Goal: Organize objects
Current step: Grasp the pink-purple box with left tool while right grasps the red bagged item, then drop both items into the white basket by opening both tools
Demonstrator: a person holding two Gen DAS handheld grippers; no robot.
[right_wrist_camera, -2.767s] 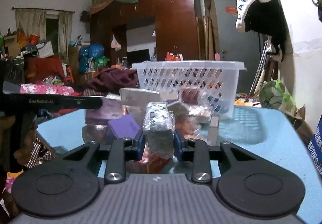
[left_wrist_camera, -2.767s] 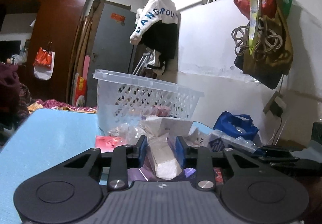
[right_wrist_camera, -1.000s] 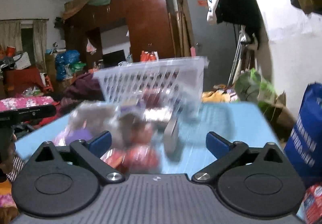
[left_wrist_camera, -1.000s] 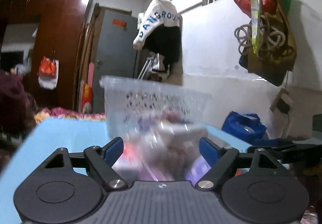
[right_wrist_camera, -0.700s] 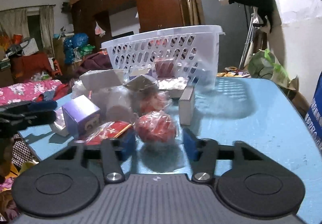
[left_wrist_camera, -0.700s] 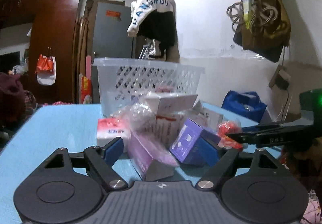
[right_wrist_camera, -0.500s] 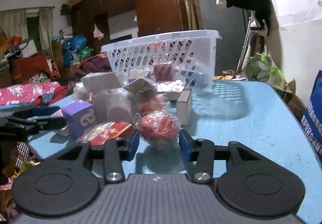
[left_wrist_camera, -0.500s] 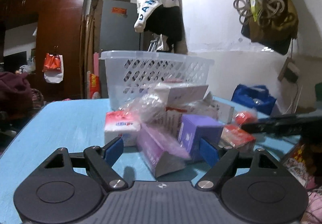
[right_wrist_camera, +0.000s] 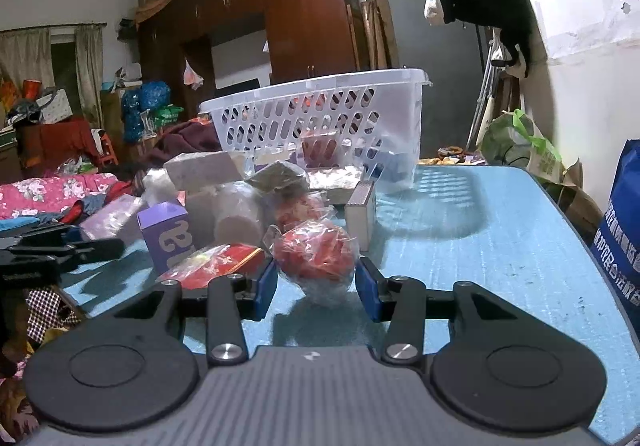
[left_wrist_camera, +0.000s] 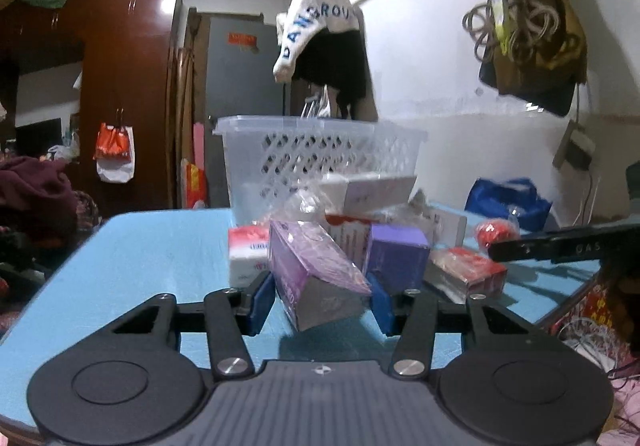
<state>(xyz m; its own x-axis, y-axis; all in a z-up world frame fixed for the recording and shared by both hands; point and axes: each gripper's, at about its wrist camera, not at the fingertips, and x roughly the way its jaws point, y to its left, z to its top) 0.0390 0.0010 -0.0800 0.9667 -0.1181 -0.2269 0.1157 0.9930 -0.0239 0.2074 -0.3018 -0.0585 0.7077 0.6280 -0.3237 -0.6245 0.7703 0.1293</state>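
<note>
A pile of wrapped goods lies on the blue table (left_wrist_camera: 132, 246) in front of a white plastic basket (left_wrist_camera: 320, 149). My left gripper (left_wrist_camera: 320, 304) is open, its jaws on either side of a pink-purple wrapped box (left_wrist_camera: 316, 274) that rests on the table. My right gripper (right_wrist_camera: 316, 286) is open, its jaws close on either side of a red bagged ball (right_wrist_camera: 316, 250). The basket (right_wrist_camera: 320, 113) holds a few items. A purple box (left_wrist_camera: 396, 254) (right_wrist_camera: 166, 234) stands in the pile.
A red flat packet (right_wrist_camera: 216, 266), a grey block (right_wrist_camera: 360, 213), a white-red tissue pack (left_wrist_camera: 248, 250) and white boxes (left_wrist_camera: 376, 189) crowd the pile. A blue bag (right_wrist_camera: 620, 226) hangs past the table's right edge. A wardrobe (right_wrist_camera: 304, 13) stands behind.
Both grippers let go of their earlier items, opened wide, and came down low at the pile. Now the left jaws narrow around the pink-purple box and the right jaws around the red ball.
</note>
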